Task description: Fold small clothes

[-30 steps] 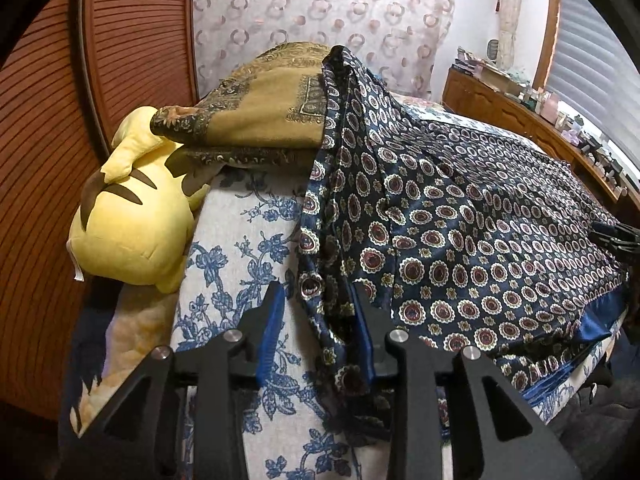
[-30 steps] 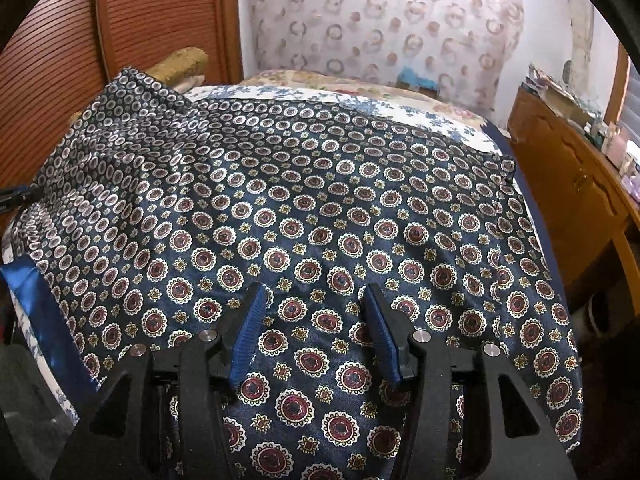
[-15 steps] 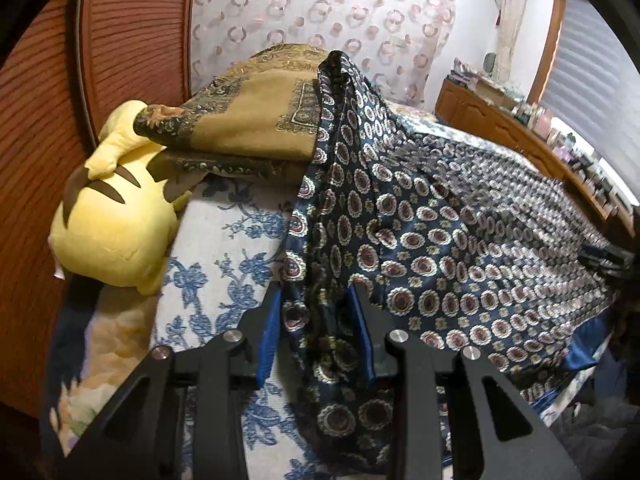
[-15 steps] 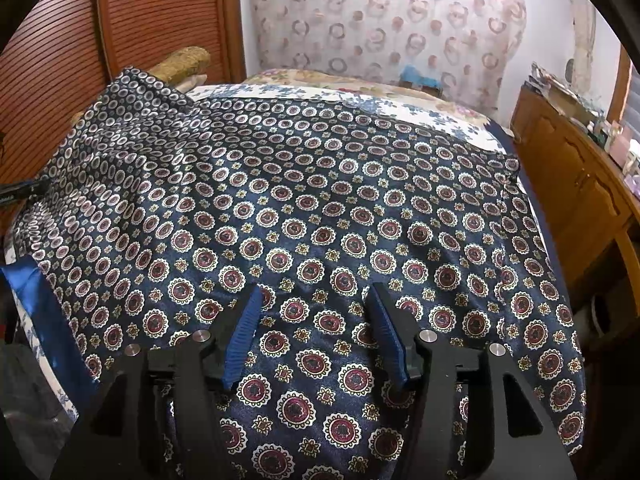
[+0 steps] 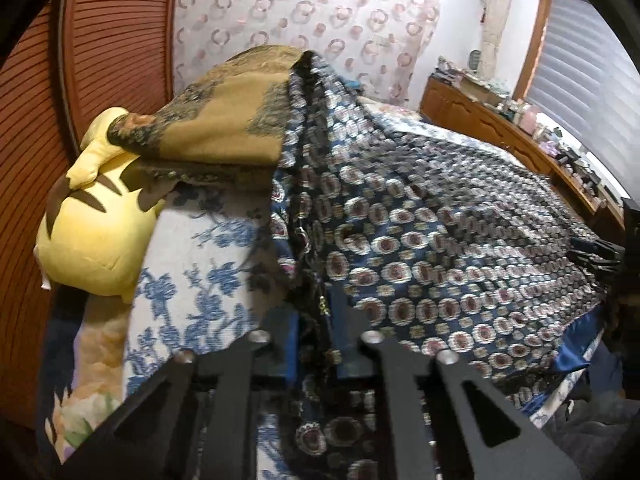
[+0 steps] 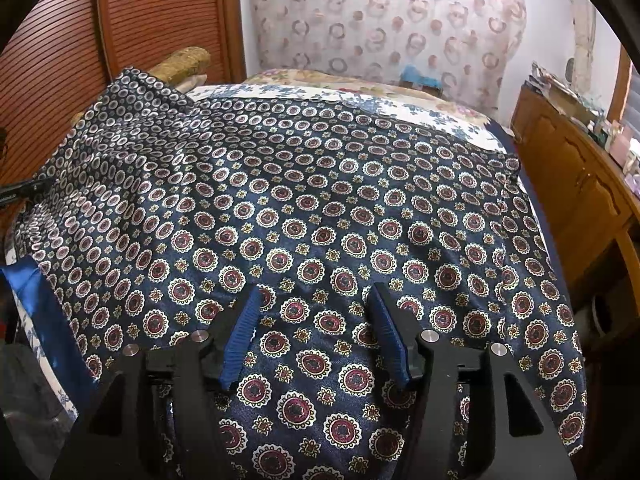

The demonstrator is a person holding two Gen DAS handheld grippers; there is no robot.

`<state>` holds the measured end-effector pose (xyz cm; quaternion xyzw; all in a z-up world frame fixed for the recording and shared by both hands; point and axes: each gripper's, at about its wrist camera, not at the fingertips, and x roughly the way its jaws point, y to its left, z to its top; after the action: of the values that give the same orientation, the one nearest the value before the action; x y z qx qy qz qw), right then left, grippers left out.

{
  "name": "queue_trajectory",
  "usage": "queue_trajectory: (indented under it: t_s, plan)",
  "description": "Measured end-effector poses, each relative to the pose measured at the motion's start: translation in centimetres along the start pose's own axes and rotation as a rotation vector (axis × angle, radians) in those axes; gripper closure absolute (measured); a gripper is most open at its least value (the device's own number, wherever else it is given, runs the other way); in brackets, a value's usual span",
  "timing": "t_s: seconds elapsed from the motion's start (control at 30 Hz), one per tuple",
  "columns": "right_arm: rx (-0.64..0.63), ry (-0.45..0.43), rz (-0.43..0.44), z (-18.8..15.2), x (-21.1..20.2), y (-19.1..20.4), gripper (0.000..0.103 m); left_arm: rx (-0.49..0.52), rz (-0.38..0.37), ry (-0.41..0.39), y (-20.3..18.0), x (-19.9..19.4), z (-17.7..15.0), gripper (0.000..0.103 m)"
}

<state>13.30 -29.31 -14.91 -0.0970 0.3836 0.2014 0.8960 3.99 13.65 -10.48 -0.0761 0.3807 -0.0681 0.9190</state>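
Left gripper: jaws just closed, pinching a bunched edge of the navy medallion-print cloth, which spreads away to its right over the bed. Right gripper: jaws spread, resting over the flat cloth, nothing pinched. A yellow plush toy lies far left of the left gripper.

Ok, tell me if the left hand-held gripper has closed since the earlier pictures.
Yes. The left hand-held gripper has just been closing; its jaws now pinch the patterned cloth's edge beside the yellow plush.
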Motion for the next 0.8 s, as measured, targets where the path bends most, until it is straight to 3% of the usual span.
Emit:
queue_trajectory:
  t_s: [0.33, 0.8]
  plan:
    - [0.001, -0.001, 0.000, 0.0, 0.0, 0.0, 0.044, 0.081, -0.096, -0.199, -4.4, -5.4, 2.8, 0.103]
    - [0.001, -0.001, 0.000, -0.1, 0.0, 0.0, 0.044, 0.204, -0.173, -0.272, -10.5, -6.2, 6.9, 0.103]
